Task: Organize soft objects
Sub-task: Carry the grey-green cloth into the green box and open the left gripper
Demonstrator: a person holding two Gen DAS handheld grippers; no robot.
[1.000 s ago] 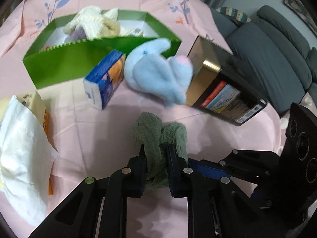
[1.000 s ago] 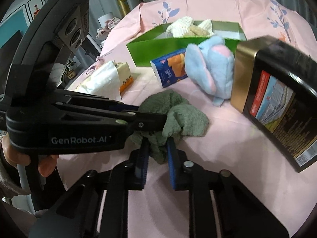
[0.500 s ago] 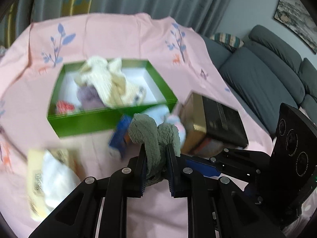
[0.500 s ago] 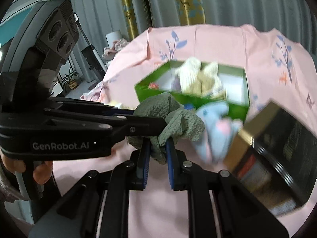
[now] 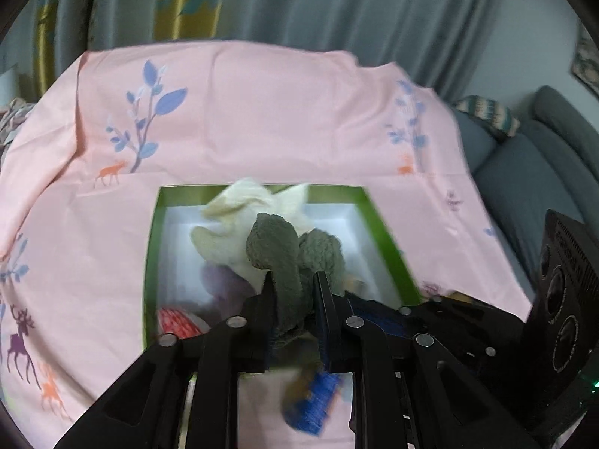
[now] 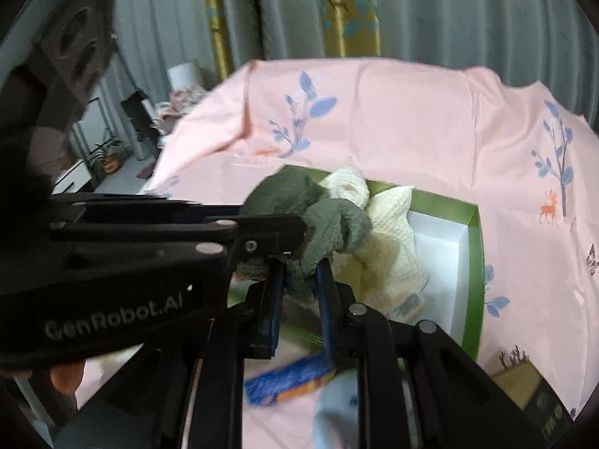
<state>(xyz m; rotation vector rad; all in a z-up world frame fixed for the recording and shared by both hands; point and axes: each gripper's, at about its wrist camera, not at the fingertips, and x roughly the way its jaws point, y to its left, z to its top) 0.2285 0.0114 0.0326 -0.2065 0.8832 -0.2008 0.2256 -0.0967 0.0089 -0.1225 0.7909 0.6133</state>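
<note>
Both grippers are shut on one grey-green cloth [image 5: 288,262], held in the air above the green box [image 5: 151,262]. My left gripper [image 5: 294,280] pinches its lower part; my right gripper [image 6: 301,269] pinches it from the other side, where the cloth [image 6: 318,213] bunches above the fingers. The box [image 6: 473,273] has a white inside and holds a cream knitted piece [image 5: 239,232], also in the right wrist view [image 6: 389,247], a purple soft item [image 5: 224,280] and a red-and-white item [image 5: 176,321]. The left gripper's body [image 6: 149,262] crosses the right wrist view.
A pink printed cloth [image 5: 262,112] covers the table. A blue-and-orange pack [image 6: 288,378] and a light blue plush toy [image 6: 337,411] lie in front of the box. A black-and-gold box [image 6: 535,393] sits at the right. A grey sofa [image 5: 531,172] stands beyond the table.
Both grippers have lifted the grey-green cloth off the table and carried it forward over the green box. The plush toy and blue pack now lie below and behind the fingers.
</note>
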